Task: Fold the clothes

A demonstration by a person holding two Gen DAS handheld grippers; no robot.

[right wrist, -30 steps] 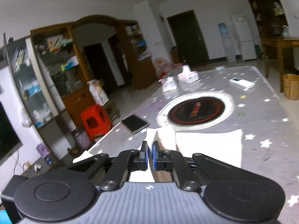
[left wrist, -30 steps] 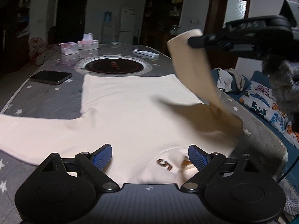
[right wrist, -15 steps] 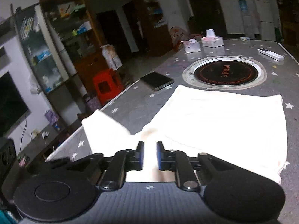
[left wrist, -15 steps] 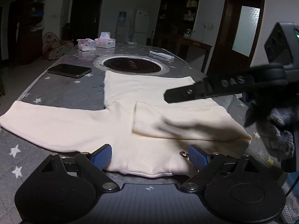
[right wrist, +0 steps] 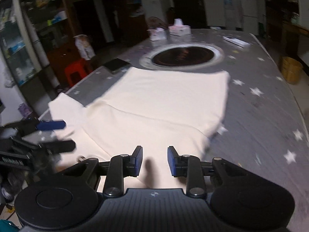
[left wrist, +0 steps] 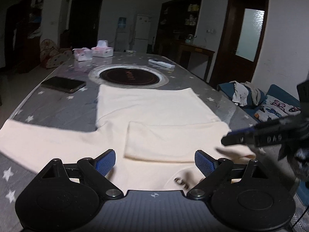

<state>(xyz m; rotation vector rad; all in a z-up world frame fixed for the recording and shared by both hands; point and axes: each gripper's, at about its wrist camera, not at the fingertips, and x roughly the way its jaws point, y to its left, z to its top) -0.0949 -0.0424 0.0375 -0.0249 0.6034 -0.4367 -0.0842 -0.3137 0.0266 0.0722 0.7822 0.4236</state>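
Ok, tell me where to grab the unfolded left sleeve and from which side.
Take the sleeve at its cuff end, coming in from the table's left edge with the open left claw. It lies flat and straight out from the shirt body, so the free end likely lifts and swings over like the already folded right sleeve.

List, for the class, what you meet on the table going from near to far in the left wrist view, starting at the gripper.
left gripper → cream shirt → round dark hob → white remote → tissue boxes
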